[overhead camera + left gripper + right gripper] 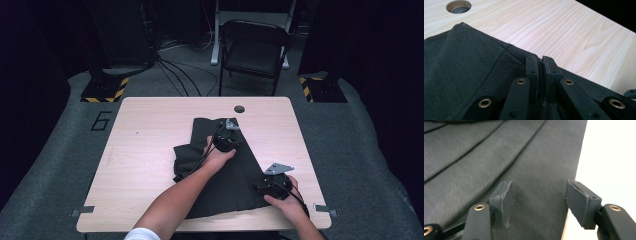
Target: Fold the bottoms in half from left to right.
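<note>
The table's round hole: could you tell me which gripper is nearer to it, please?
Left. The left gripper sits on the cloth just below the hole; the right gripper is near the table's front edge.

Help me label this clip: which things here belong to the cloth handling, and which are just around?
In the job:
dark garment
left gripper, shut on its edge
right gripper, open over the hem
table

Just around:
folding chair
floor cables

Black gripper (540,66) jaws with brass rivets; white sleeve (141,233)
</note>
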A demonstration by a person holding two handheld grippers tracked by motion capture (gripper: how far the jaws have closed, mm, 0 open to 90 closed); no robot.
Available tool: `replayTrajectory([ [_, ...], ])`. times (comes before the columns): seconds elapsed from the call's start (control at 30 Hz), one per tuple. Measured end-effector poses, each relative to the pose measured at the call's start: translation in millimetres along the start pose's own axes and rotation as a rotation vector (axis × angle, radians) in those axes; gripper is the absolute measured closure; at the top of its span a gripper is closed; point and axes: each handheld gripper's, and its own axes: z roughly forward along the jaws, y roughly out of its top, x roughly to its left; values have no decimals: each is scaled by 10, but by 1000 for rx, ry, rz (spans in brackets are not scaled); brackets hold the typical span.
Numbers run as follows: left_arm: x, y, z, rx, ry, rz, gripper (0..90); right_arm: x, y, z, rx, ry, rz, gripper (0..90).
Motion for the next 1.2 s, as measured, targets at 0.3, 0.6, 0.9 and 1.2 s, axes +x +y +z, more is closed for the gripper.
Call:
replayTrajectory([
  [0.3, -77, -33, 102, 51, 11, -14, 784, 5, -115, -22, -32, 7, 9, 383],
  [0.6, -110, 79, -243, -35, -30, -13, 588, -8, -112, -18, -42, 11, 23, 367],
  [0.9, 237, -12, -767, -105, 20, -28, 513, -39, -74, -28, -10, 42, 48, 370],
  [1.2, 644, -314, -1126, -78, 99, -26, 461, -67, -20, -2, 9, 57, 57, 372],
])
